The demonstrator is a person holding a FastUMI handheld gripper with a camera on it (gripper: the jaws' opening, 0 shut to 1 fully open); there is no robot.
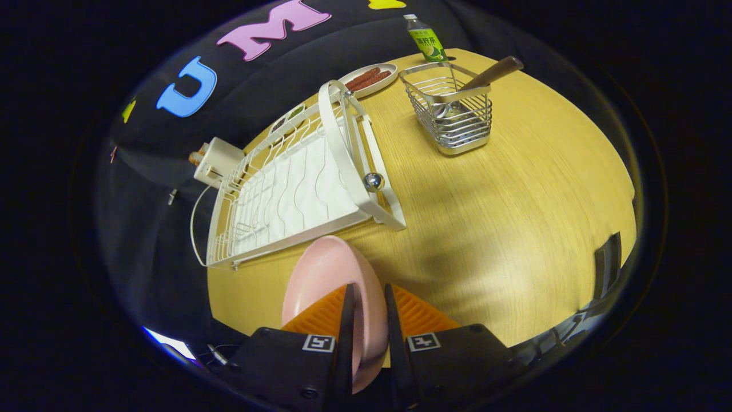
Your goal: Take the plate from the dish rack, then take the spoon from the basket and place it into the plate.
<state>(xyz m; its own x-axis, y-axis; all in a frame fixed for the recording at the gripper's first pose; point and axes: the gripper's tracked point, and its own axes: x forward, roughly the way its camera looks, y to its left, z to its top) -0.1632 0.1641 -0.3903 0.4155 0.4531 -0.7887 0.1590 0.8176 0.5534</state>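
Plate (326, 280) stands on edge, pinched between both fingers (343, 320).

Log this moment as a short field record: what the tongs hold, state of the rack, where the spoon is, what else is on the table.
tongs: shut on the pink plate, gripping its rim with the plate held on edge between the fingers
dish rack: white, no dishes in it, just beyond the plate
spoon: in the wire basket, wooden handle leaning out over the rim
table: wood-grain top
other items: green bottle behind the basket; oval dish of sausages past the rack
task stage: plate out of rack, spoon not yet taken
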